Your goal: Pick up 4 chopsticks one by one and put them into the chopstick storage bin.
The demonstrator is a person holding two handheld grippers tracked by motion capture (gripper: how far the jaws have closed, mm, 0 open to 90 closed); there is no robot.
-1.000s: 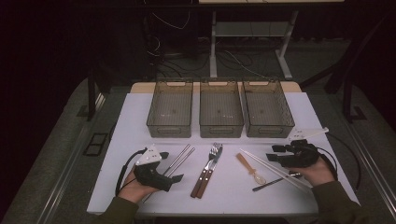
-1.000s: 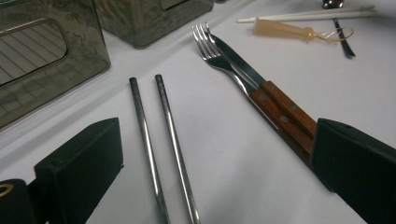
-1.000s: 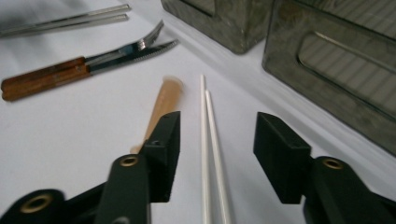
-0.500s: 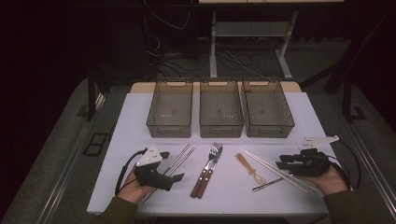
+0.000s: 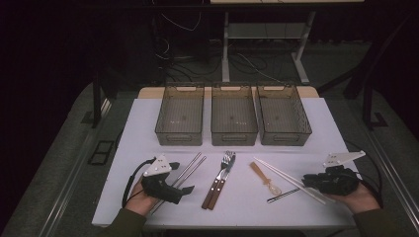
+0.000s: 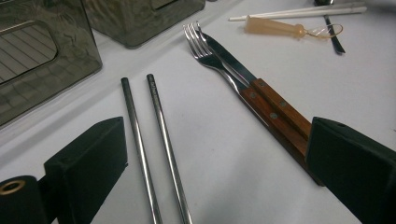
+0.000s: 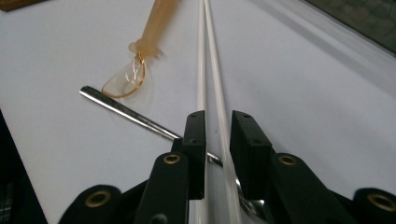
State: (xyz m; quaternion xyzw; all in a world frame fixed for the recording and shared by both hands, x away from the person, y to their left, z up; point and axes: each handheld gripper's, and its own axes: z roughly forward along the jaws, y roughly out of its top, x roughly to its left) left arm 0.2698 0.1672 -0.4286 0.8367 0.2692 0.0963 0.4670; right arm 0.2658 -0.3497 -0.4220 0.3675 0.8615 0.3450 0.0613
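The right gripper (image 7: pixel 218 140) had just been closing around the pair of white chopsticks (image 7: pixel 211 70) near the table's (image 5: pixel 148 123) right edge; both sticks ran between its narrowed jaws, though the pads did not yet clearly press them. This looked like the grasping step. Next, the jaws would need to pinch both sticks together and lift them clear of the steel spoon (image 7: pixel 126 112) crossing beneath. The left gripper (image 5: pixel 184 190) rested spread over the metal chopsticks (image 6: pixel 154 140), holding nothing.

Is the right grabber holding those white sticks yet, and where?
Not firmly yet. The right gripper has just been closing its jaws around the pair of thin white plastic chopsticks, near their end closest to the person; one chopstick lies between them.
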